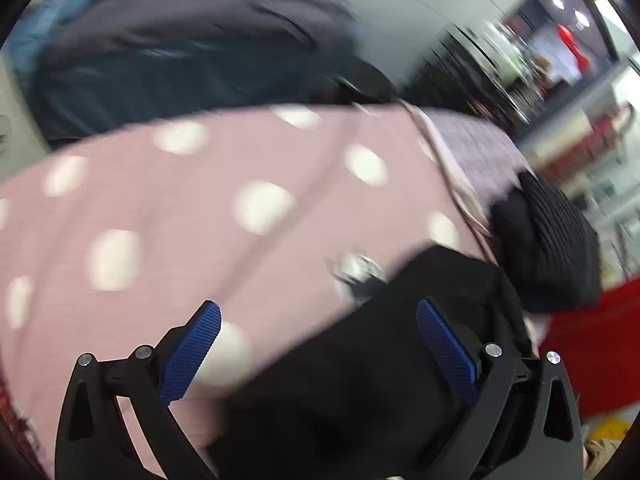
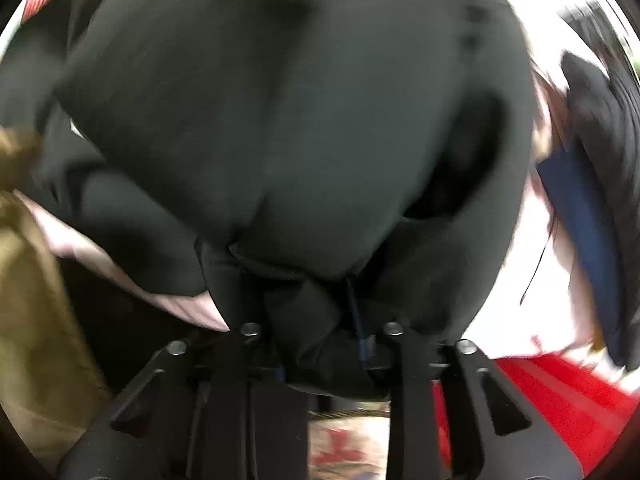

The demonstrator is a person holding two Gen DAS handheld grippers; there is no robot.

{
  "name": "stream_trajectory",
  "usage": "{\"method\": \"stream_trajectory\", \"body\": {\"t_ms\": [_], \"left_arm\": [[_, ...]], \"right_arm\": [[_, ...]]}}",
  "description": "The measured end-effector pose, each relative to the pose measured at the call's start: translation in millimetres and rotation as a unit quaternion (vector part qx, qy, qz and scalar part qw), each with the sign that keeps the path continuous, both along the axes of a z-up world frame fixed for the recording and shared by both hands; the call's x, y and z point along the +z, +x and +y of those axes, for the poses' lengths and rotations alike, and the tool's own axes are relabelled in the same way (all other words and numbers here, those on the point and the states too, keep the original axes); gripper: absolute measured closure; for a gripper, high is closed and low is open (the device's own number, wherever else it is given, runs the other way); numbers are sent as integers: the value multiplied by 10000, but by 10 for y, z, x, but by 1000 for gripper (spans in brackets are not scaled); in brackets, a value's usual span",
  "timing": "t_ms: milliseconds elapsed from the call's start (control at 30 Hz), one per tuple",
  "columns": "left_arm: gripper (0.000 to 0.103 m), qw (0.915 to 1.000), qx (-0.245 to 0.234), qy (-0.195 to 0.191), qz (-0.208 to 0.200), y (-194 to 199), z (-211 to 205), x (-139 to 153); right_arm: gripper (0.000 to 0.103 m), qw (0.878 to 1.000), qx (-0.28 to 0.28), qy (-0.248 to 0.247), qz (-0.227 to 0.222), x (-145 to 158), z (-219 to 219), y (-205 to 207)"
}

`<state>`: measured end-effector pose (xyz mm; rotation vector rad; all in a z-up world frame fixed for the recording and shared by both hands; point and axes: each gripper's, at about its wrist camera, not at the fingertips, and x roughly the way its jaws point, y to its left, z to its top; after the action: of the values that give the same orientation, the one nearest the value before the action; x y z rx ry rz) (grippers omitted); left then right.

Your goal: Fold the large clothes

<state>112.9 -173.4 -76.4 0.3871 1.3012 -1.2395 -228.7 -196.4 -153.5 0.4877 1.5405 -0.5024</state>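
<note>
A large black garment (image 2: 300,120) fills the right wrist view and hangs bunched from my right gripper (image 2: 308,300). That gripper points down and is shut on a gathered fold; the cloth hides its fingertips. In the left wrist view the same black garment (image 1: 360,380) lies over a pink cloth with white dots (image 1: 160,208). My left gripper (image 1: 318,312) is open above them, its blue pads (image 1: 192,352) wide apart. The black cloth passes under the gap and neither pad presses on it. Both views are blurred.
A dark navy garment (image 1: 180,52) is heaped behind the pink cloth. A black ribbed knit (image 1: 552,240) lies at the right beside a red surface (image 1: 592,344). The right wrist view shows olive cloth (image 2: 32,280) at left and a navy item (image 2: 580,220) at right.
</note>
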Motion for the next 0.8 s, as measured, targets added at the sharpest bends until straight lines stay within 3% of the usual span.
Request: {"method": "stream_trajectory", "body": {"t_ms": [33, 100, 167, 233, 300, 367, 467, 533, 567, 600, 667, 767, 800], "left_arm": [[6, 9995, -235, 143, 170, -183, -139, -129], [7, 9956, -612, 645, 294, -502, -335, -496], [7, 9938, -648, 858, 264, -669, -372, -750], [11, 9953, -499, 781, 288, -761, -286, -827], [35, 9961, -433, 664, 390, -804, -181, -815], [51, 9967, -407, 556, 438, -825, -77, -726], [77, 9973, -259, 446, 521, -770, 89, -564], [86, 9984, -253, 305, 411, -792, 239, -393], [90, 9987, -275, 261, 344, -814, 284, -317], [93, 9989, -301, 199, 296, -847, 388, -234], [95, 9989, -392, 93, 240, -931, 642, -65], [95, 9983, -560, 55, 116, -1083, 1243, 132], [95, 9983, -549, 123, 128, -1119, 1447, 142]], "right_arm": [[63, 9996, -200, -40, -195, 71, -58, -49], [22, 9944, -807, -256, -627, 271, -238, -199], [21, 9836, -1329, -450, -1132, 461, -391, -355], [19, 9692, -1858, -465, -1550, 579, -565, -519], [16, 9484, -2530, -310, -1884, 588, -809, -705], [16, 9318, -3038, -147, -1982, 509, -1053, -708], [16, 8979, -3846, 365, -2111, 187, -1345, -798], [16, 8826, -4112, 995, -2050, -243, -1518, -698], [23, 8830, -4085, 1175, -1989, -374, -1497, -658], [54, 8876, -3984, 1392, -1847, -494, -1488, -564], [85, 8920, -3723, 1887, -1737, -638, -1408, -294], [93, 9122, -3049, 1752, -2105, -317, -1255, 52], [95, 9096, -2953, 1707, -2372, -166, -1234, 92]]}}
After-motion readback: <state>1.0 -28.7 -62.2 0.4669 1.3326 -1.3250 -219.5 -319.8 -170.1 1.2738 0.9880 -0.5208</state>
